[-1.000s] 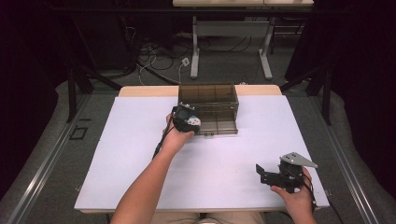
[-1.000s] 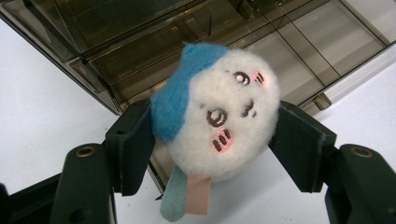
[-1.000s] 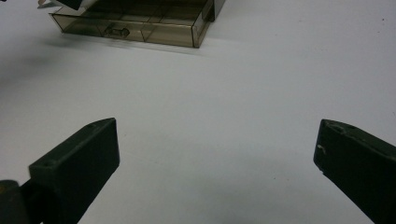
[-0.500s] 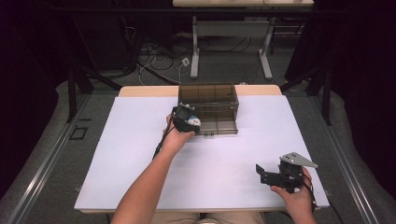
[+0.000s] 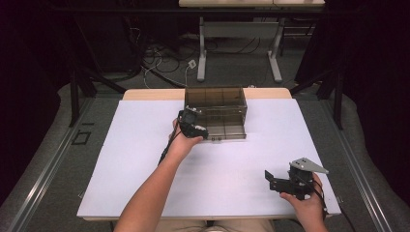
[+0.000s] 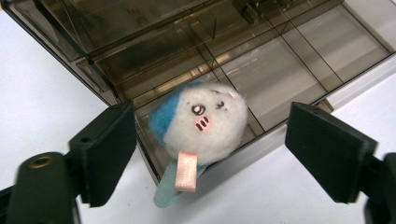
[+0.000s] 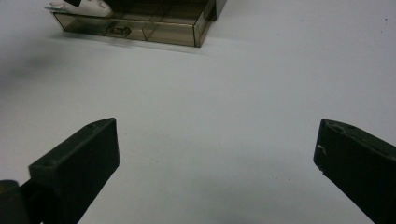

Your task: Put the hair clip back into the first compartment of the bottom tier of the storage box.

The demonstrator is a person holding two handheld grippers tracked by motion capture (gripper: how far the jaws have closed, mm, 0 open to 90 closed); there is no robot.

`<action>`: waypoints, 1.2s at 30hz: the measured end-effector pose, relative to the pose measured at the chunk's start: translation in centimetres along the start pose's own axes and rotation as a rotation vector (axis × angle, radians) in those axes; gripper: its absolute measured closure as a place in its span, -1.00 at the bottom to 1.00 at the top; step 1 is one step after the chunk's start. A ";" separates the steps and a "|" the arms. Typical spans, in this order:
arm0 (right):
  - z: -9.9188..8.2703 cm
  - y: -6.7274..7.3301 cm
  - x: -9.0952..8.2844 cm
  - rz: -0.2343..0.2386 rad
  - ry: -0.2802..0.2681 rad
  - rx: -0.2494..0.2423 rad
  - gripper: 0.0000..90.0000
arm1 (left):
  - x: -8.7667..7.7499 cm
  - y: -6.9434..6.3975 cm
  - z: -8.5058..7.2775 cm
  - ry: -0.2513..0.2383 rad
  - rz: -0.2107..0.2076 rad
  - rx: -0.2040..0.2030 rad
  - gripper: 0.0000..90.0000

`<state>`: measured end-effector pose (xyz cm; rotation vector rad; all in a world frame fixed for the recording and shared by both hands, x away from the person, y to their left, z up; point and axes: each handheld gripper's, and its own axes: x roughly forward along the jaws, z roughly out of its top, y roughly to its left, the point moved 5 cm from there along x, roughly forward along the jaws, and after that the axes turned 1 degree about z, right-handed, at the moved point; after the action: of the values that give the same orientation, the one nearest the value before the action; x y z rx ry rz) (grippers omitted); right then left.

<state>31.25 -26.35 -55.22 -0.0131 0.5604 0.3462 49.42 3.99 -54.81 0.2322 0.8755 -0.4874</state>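
A small round plush toy [image 6: 205, 123], white with a blue patch, a drawn face and a pink tag, rests on the front left corner of a smoky clear compartment box [image 6: 280, 70]. My left gripper [image 6: 212, 128] is open around it, the left jaw close to the toy and the right jaw well apart. In the high view the left gripper [image 5: 193, 126] hovers at the box's [image 5: 215, 113] front left corner. My right gripper [image 5: 270, 180] is open above the bare white table near the front right, holding nothing. The right gripper view [image 7: 217, 149] shows the box [image 7: 154, 28] far ahead.
The box's lid stands open at the back, and its divided compartments look bare. The white table top [image 5: 145, 159] stretches wide around both hands. Dark floor, cables and a desk frame [image 5: 237, 53] lie beyond the far edge.
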 end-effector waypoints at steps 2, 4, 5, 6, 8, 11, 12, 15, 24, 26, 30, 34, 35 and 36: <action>0.0 0.0 0.0 0.002 -0.004 0.001 -1.00 | -0.2 0.1 0.1 -0.003 0.000 -0.003 -0.66; 0.0 0.0 0.0 0.000 -0.001 0.003 -1.00 | -0.3 0.2 0.1 -0.007 0.010 -0.004 -0.66; 0.0 0.0 0.1 0.002 -0.003 0.004 -1.00 | -0.4 0.2 0.1 -0.009 0.011 -0.009 -0.67; 0.0 0.0 0.1 0.001 -0.003 0.003 -1.00 | -0.5 0.2 0.1 -0.014 0.010 -0.012 -0.69; 0.0 0.0 0.0 0.000 -0.001 0.002 -1.00 | -0.7 0.2 0.2 -0.027 0.007 -0.018 -0.75; 0.0 0.0 0.0 0.000 -0.001 0.003 -1.00 | -1.0 0.1 0.3 -0.046 -0.001 -0.037 -0.82; 0.0 0.0 0.0 -0.001 0.000 0.003 -1.00 | -1.2 0.1 0.3 -0.052 -0.003 -0.040 -0.85; 0.0 0.1 0.1 0.003 -0.001 0.002 -1.00 | -1.6 0.0 0.4 -0.065 -0.015 -0.056 -0.89; 0.0 0.1 0.0 0.002 0.003 0.001 -1.00 | -2.8 -0.4 0.5 -0.095 -0.032 -0.052 -0.99; 0.0 0.1 0.0 0.002 0.003 0.001 -1.00 | -3.2 -0.5 0.5 -0.105 -0.037 -0.061 -0.99; 0.0 0.1 0.0 0.002 0.003 0.001 -1.00 | -3.9 -0.7 0.5 -0.118 -0.055 -0.065 -0.99; 0.0 0.1 0.1 0.004 0.001 0.001 -1.00 | -4.7 -0.9 0.4 -0.136 -0.080 -0.063 -0.99; 0.0 0.2 0.1 0.007 0.001 0.005 -1.00 | -4.9 -1.1 0.4 -0.140 -0.088 -0.063 -0.99; 0.0 0.2 0.1 0.003 0.002 0.003 -1.00 | -5.1 -1.1 0.3 -0.144 -0.095 -0.055 -0.99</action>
<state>31.26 -26.18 -55.28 -0.0100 0.5633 0.3487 46.33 4.46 -50.67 0.1041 0.7606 -0.5608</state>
